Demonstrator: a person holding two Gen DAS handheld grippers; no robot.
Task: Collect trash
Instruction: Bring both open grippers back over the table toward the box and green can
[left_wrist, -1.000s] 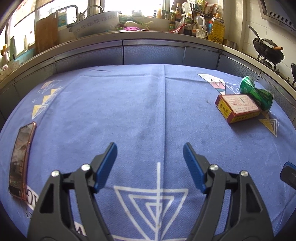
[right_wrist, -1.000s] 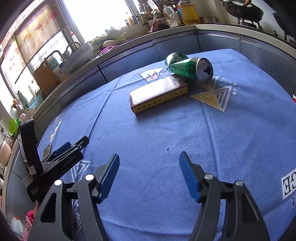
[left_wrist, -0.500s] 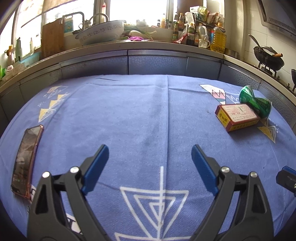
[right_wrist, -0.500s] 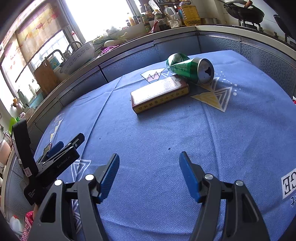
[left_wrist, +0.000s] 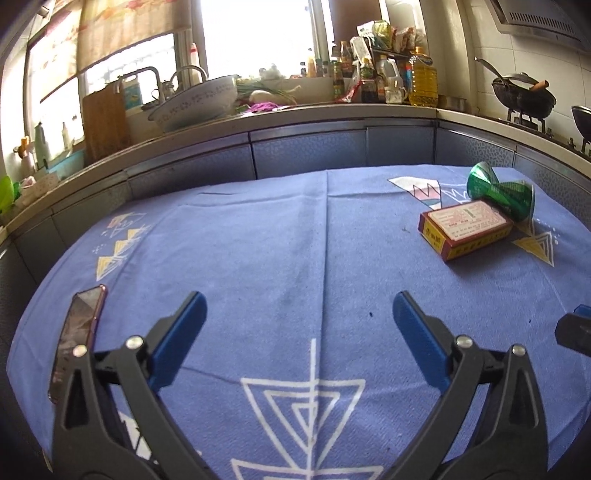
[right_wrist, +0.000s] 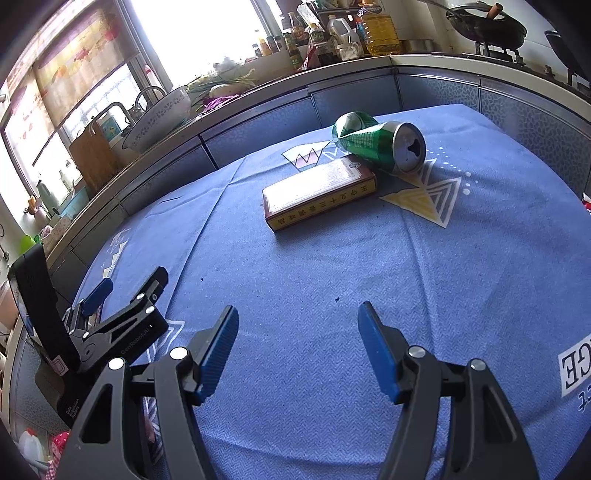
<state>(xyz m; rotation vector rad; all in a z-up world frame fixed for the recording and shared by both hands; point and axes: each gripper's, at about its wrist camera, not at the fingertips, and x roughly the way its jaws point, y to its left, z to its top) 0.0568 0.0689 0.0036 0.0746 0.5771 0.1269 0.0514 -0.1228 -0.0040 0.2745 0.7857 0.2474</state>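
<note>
A crushed green can lies on its side on the blue tablecloth at the far right, touching a red and yellow cardboard box. In the right wrist view the can and the box lie ahead, beyond the fingers. My left gripper is open and empty above the cloth, far left of both. My right gripper is open and empty, short of the box. The left gripper also shows at the left in the right wrist view.
A phone in a pink case lies near the table's left edge. Behind the table runs a kitchen counter with a basin, bottles and a cutting board. A wok sits on the stove at the right.
My left gripper has opened wider and tilted up, so more of the counter shows. The right gripper has moved slightly closer to the box and can.
</note>
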